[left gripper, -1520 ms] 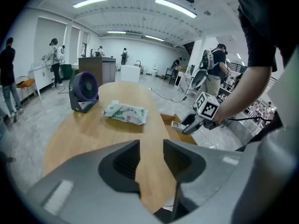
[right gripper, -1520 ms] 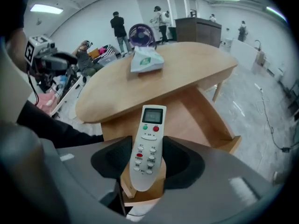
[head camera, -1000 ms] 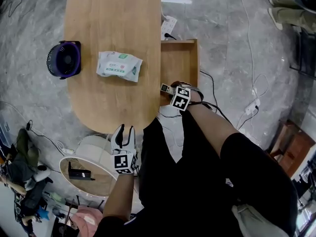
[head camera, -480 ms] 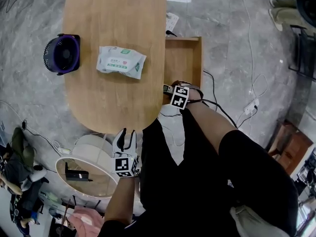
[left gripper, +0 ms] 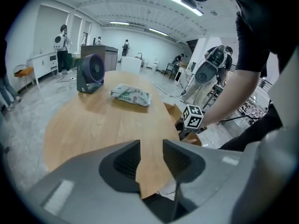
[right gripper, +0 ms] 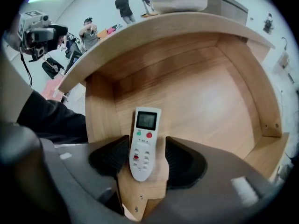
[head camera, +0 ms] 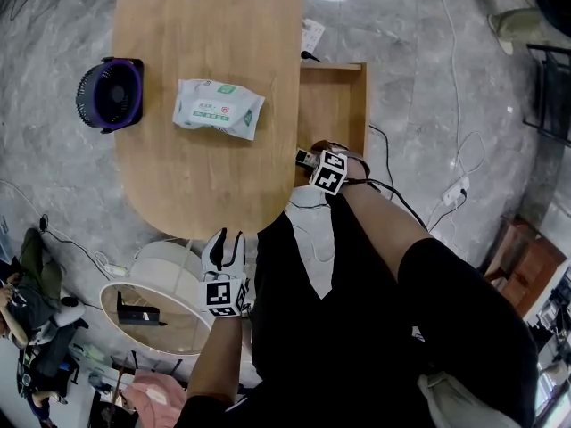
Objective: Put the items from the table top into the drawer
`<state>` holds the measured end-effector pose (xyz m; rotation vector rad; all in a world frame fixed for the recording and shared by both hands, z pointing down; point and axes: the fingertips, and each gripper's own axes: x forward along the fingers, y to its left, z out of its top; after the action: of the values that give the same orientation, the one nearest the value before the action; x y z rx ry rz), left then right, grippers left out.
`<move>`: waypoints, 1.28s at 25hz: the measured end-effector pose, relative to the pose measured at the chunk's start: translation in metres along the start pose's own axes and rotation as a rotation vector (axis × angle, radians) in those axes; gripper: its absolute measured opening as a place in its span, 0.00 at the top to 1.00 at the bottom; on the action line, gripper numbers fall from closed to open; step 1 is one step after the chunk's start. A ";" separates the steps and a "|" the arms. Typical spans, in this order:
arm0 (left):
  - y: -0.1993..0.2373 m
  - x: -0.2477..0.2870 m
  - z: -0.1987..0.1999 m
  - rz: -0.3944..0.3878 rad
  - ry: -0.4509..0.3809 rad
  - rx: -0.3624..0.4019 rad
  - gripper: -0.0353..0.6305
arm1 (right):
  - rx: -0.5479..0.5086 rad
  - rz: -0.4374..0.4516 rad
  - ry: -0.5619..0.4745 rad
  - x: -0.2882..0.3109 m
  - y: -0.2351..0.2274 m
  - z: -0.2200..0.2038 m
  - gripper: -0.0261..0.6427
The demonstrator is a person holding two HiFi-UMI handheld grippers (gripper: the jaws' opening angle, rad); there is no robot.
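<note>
The remote control (right gripper: 144, 143) is lying face up on the floor of the drawer (right gripper: 205, 92), close to one side wall. It is sitting between the jaws of the right gripper (right gripper: 146, 149), which have just been opening, and a gap is showing beside it, so the placing step looks to be finishing. The next move is probably calling for a straight lift out, keeping clear of that wall and of the table (head camera: 205, 25) edge alongside. The wipes pack (head camera: 219, 108) and the fan (head camera: 111, 94) are waiting on the tabletop, well apart from the drawer. The left gripper (left gripper: 151, 155) is hovering off the table's near end, jaws slightly apart and empty. Most of the drawer floor is lying bare, leaving room.
</note>
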<state>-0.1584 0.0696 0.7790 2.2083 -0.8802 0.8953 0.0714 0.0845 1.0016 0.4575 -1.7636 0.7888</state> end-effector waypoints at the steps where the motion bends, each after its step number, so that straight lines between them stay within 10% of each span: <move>1: -0.002 0.002 0.002 -0.001 0.000 0.003 0.71 | 0.012 -0.010 -0.022 -0.004 -0.003 0.001 0.55; 18: 0.024 0.002 0.069 0.123 -0.105 0.058 0.71 | 0.072 -0.184 -0.512 -0.201 -0.007 0.112 0.54; 32: 0.100 -0.039 0.084 0.317 -0.194 -0.081 0.71 | -0.189 -0.245 -0.519 -0.201 -0.029 0.289 0.49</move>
<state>-0.2242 -0.0375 0.7261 2.1464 -1.3627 0.7771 -0.0416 -0.1554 0.7684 0.7830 -2.1804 0.3388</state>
